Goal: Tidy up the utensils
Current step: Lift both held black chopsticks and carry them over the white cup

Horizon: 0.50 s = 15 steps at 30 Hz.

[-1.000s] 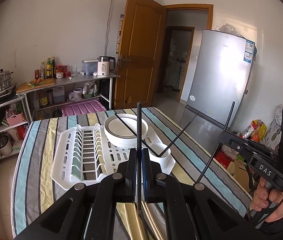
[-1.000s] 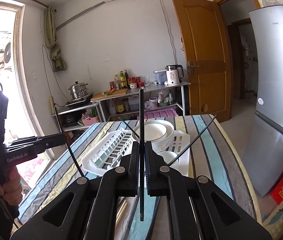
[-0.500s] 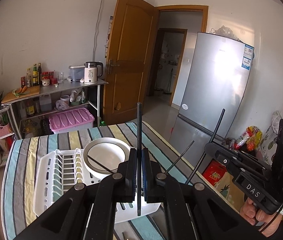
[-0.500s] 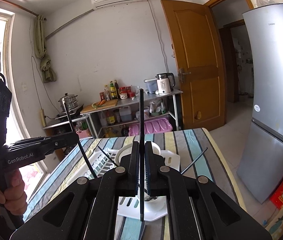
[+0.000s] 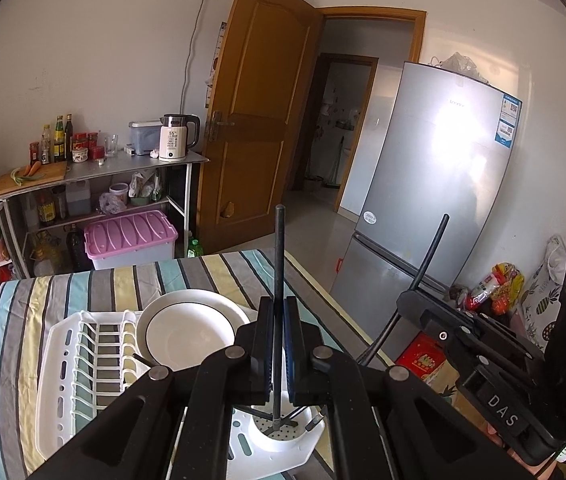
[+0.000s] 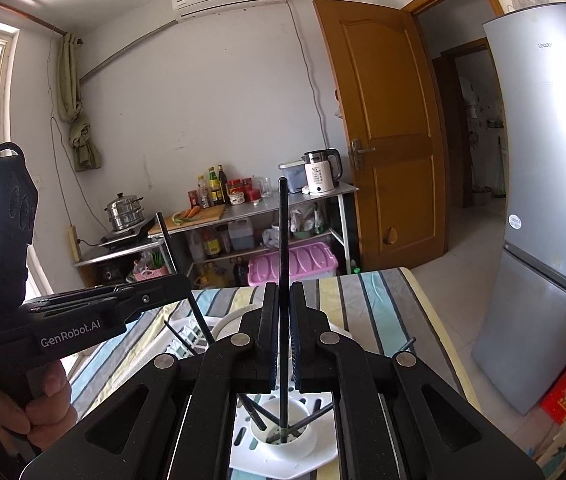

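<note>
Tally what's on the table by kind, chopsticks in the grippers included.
Chopsticks: 4, one in the left gripper, one in the right gripper, two loose
Dish rack: 1
Plate: 1 visible
Total: 6

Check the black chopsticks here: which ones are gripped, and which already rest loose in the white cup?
Two stand upright, one clamped in the left gripper, one in the right gripper. The others lean slanted in the white cup, free of any fingers.
</note>
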{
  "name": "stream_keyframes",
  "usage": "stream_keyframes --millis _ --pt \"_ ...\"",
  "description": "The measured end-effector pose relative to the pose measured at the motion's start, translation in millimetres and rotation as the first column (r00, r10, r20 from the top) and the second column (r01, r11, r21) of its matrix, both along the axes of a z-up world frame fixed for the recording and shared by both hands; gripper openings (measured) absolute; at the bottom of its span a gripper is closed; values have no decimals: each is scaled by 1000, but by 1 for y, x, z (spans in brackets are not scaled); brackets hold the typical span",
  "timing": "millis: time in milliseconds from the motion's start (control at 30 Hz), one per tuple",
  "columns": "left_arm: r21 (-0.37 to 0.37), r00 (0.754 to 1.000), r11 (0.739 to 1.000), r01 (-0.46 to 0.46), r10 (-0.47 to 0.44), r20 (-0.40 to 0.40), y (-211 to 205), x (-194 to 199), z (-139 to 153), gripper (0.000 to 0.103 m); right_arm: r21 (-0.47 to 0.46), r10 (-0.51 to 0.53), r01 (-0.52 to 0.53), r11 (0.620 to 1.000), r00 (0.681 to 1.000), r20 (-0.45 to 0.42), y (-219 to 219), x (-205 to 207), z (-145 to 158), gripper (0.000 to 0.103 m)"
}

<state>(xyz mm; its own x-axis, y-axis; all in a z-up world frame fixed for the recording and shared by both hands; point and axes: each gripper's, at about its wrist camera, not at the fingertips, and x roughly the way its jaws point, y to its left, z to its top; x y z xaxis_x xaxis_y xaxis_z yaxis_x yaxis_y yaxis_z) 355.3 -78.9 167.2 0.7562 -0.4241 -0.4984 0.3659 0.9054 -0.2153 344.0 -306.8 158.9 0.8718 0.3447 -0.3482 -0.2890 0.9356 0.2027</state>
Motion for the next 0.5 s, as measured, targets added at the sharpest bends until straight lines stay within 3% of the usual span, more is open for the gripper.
stream_keyframes --millis 500 --pt "15 995 999 -38 40 -95 9 31 -57 4 -20 -12 9 1000 993 -117 -3 28 -49 5"
